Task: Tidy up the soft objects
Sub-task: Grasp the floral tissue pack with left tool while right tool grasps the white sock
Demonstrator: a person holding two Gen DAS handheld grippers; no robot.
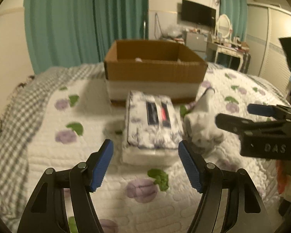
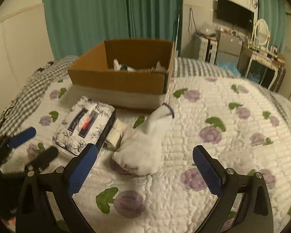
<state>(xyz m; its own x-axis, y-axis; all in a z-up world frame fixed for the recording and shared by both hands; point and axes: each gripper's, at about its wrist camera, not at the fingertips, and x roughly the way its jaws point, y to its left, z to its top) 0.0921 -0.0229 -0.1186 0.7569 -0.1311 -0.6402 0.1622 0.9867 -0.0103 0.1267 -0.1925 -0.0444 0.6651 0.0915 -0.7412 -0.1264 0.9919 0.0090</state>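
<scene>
Left wrist view shows the left gripper [image 1: 145,167] spread wide and holding nothing, hovering over the quilted bedspread [image 1: 48,155] just short of a floral-printed tissue pack [image 1: 153,120] that lies in front of an open cardboard box [image 1: 155,68]. A white sock [image 1: 201,124] lies on the quilt just beside the pack's right side. In the right wrist view the right gripper [image 2: 145,170] is likewise wide open and empty, with the sock [image 2: 143,151] between and just beyond its blue pads [image 2: 83,170], and some pale items sit inside the box [image 2: 122,75].

Only "DAS" reads, in pale letters on the right tool [image 1: 232,116]'s black body.
</scene>
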